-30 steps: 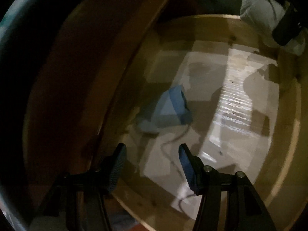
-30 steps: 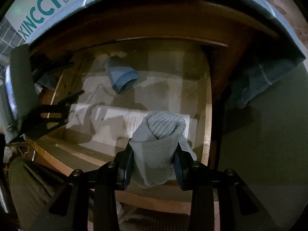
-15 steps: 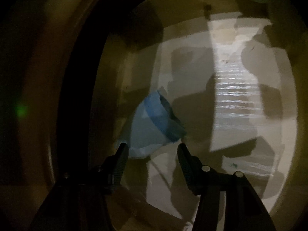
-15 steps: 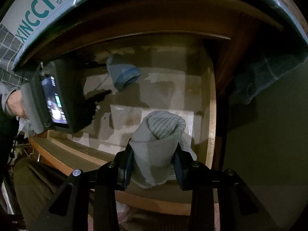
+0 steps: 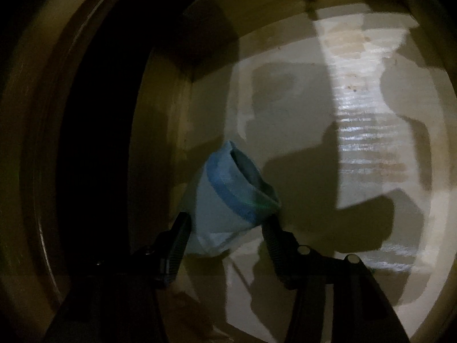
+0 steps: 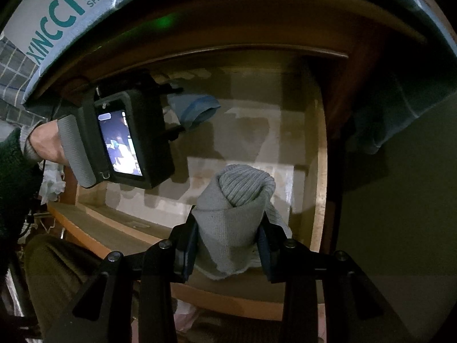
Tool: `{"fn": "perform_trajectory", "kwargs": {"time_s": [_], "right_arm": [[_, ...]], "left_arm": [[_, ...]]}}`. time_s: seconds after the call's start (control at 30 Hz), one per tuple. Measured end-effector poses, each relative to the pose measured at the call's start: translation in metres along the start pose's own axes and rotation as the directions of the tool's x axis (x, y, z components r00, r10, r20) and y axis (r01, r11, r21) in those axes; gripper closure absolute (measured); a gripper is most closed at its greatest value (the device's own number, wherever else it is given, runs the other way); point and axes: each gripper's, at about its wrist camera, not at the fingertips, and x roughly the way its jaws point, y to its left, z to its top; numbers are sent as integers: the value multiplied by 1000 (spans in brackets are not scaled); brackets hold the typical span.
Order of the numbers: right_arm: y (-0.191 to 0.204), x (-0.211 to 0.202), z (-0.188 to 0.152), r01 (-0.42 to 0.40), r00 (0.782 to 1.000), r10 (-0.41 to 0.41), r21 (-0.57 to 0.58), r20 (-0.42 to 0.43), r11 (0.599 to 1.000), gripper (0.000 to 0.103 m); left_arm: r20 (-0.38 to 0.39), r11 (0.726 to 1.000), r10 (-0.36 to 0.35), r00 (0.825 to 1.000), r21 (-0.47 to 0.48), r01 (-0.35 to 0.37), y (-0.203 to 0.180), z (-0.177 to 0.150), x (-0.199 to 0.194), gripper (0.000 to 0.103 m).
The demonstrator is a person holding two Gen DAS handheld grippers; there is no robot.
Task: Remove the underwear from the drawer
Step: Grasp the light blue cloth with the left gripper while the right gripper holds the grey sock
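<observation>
Holding: right gripper (image 6: 228, 245) clamps a grey roll (image 6: 234, 217) of ribbed fabric between both pads, the roll standing upright above the drawer's front edge.
Right jaws: pressed on either side of the roll's lower half; its frayed hem hangs below them.
Drawer (image 6: 320, 171): pulled open, pale wooden walls, floor lined with patchy white paper in light and shadow.
Left gripper (image 5: 225, 225): deep in the drawer near its left wall, pointing down at an angle; jaws closing, with a blue roll (image 5: 228, 197) between them.
Left fingers (image 5: 178, 243): one on each side of the blue roll's pale lower end; whether the pads already press it cannot be told in the dim light.
Blue roll, detail: light blue cloth with a darker blue band round its open mouth, which tilts up and to the right; seen from the right wrist it lies at the drawer's back left (image 6: 194, 108).
Left hand (image 6: 45, 145): grips the grey handle of the left gripper, sleeve dark green; a lit screen (image 6: 120, 143) faces outward on the unit's back.
Beyond: a shoe box (image 6: 71, 8) printed "VOGUE SHOES" sits on top above the drawer; blue cloth (image 6: 400, 114) hangs at the right.
</observation>
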Motion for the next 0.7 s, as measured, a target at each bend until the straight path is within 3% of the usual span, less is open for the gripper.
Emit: {"fn": "perform_trajectory", "kwargs": {"time_s": [0.13, 0.4, 0.53, 0.7], "right_arm": [[1, -1, -1, 2, 1000, -2, -2, 4, 1000, 70], [1, -3, 0, 11, 1000, -11, -9, 11, 1000, 69], [2, -3, 0, 11, 1000, -11, -11, 13, 1000, 69], [2, -4, -1, 18, 1000, -17, -14, 19, 1000, 69]], "left_arm": [[-36, 999, -15, 999, -50, 14, 9, 3, 3, 68], [-82, 965, -183, 980, -204, 163, 32, -1, -10, 76], [-81, 919, -299, 951, -294, 263, 43, -16, -29, 77], [-61, 845, -384, 921, -425, 324, 60, -37, -52, 79]]}}
